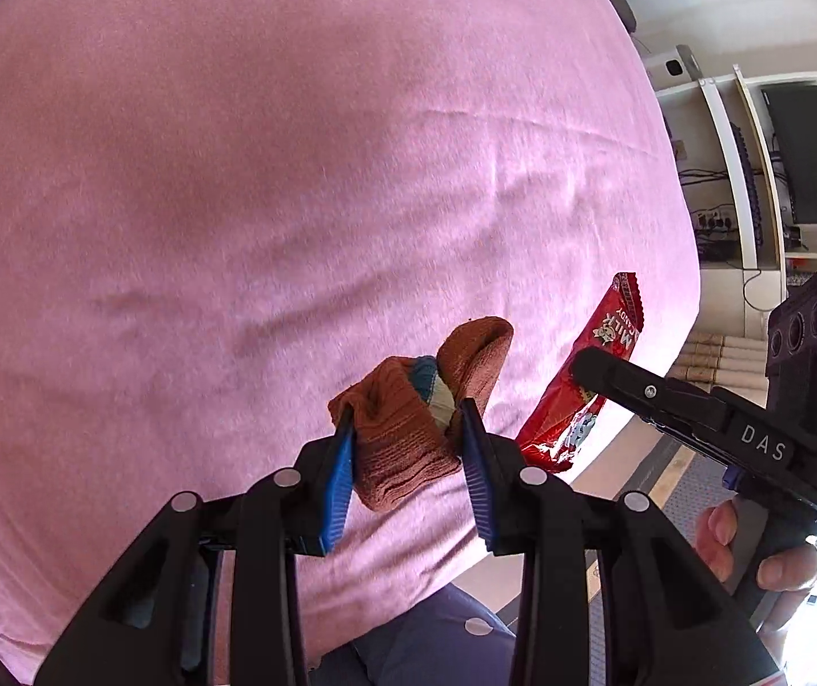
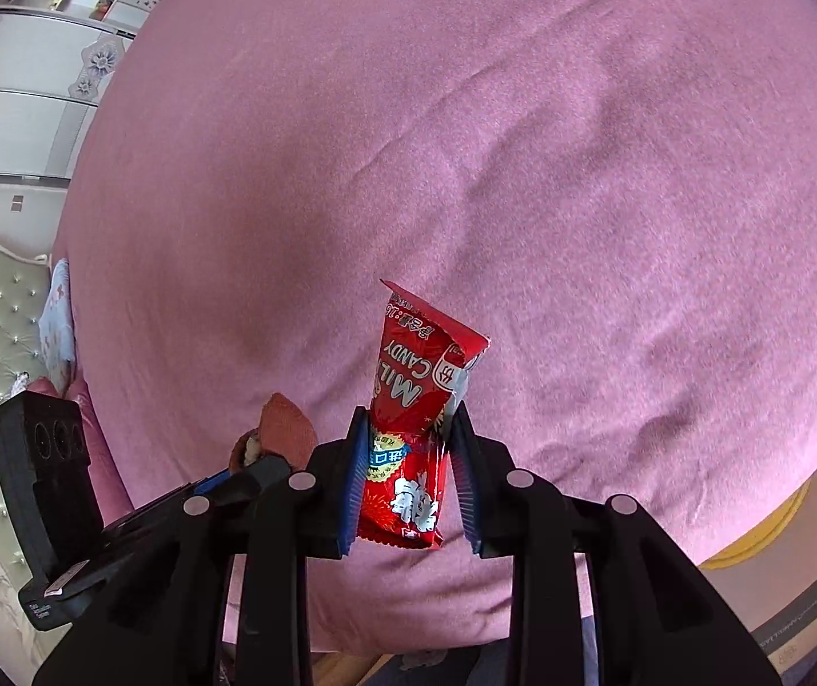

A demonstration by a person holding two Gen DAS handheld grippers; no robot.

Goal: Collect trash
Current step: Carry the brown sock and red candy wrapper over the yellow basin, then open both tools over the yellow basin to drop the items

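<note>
Blue pads of the left tool point(image 1: 405, 420), low centre in its view, pinch a rust-brown sock point(image 1: 408, 429). Right tool point(image 2: 407, 434) clamps a red milk candy wrapper point(image 2: 411, 429) at lower centre, held upright. Behind both spreads a wrinkled pink bed sheet point(image 1: 236, 171).

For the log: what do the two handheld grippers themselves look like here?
Both match: black plastic bodies with round grey pivot caps, and ribbed blue pads on the fingers. Seen from the left wrist, the right gripper carries white "DAS" lettering and a black three-lens camera block. No cables visible. A bare hand grips its handle.
</note>
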